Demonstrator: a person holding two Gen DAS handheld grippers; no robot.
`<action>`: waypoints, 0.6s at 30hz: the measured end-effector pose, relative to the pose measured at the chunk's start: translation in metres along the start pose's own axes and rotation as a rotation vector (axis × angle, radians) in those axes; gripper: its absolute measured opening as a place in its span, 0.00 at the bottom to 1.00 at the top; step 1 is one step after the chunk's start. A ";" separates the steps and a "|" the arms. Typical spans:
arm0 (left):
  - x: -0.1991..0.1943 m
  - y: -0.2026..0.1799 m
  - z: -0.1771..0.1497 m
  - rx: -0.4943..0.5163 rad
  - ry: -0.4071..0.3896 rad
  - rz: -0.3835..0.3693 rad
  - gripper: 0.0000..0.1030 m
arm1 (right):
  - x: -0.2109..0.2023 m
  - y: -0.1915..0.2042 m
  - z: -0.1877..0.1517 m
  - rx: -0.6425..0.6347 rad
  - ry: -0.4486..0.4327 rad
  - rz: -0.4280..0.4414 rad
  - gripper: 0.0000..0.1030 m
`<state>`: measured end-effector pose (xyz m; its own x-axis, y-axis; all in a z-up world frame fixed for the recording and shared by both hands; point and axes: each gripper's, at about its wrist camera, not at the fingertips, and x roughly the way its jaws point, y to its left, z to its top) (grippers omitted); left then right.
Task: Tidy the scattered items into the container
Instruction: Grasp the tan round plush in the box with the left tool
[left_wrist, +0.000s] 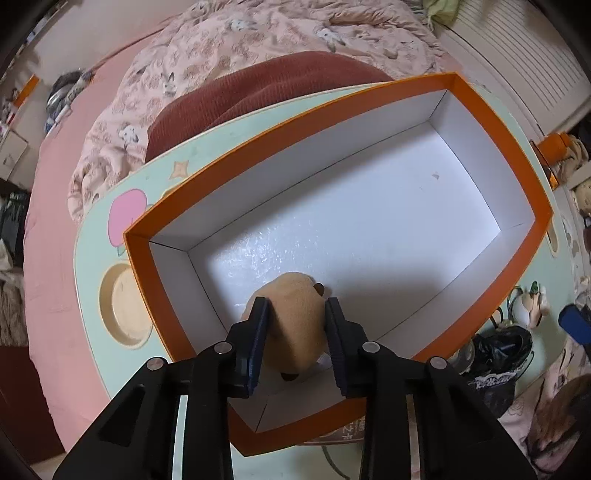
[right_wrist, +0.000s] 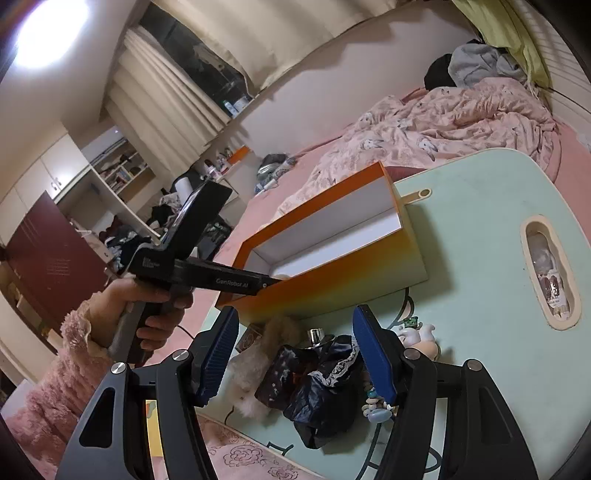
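My left gripper (left_wrist: 295, 308) is shut on a tan plush toy (left_wrist: 295, 325) and holds it inside the near end of the orange box (left_wrist: 491, 110), just above its white floor. In the right wrist view the left gripper (right_wrist: 273, 282) reaches over the box's (right_wrist: 332, 273) near wall. My right gripper (right_wrist: 295, 345) is open and empty, above a pile on the mint table (right_wrist: 480, 221): a black lace-trimmed pouch (right_wrist: 321, 384), a cream fluffy toy (right_wrist: 255, 373), a white figurine (right_wrist: 417, 336) and a bead string (right_wrist: 376, 406).
The table (left_wrist: 96, 236) has a round cup recess (left_wrist: 123, 306) left of the box and a slot handle (right_wrist: 550, 273) at right. A bed with a pink quilt (right_wrist: 443, 122) lies behind. The pouch (left_wrist: 498, 354) and figurine (left_wrist: 532, 302) lie right of the box.
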<state>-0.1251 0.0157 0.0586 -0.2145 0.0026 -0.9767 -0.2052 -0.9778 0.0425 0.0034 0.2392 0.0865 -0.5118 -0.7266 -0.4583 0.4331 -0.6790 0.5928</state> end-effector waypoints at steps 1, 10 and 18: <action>-0.001 0.000 -0.001 0.003 -0.011 -0.001 0.28 | 0.000 0.000 0.000 0.000 -0.001 0.000 0.62; -0.075 0.010 -0.010 -0.009 -0.236 -0.148 0.00 | -0.002 -0.003 0.000 0.014 -0.001 -0.001 0.62; -0.078 0.009 -0.013 0.000 -0.165 -0.131 0.24 | 0.001 -0.001 -0.001 0.012 0.012 0.000 0.62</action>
<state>-0.0973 0.0043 0.1323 -0.3396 0.1639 -0.9262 -0.2413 -0.9669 -0.0826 0.0030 0.2394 0.0847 -0.5031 -0.7279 -0.4659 0.4240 -0.6777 0.6008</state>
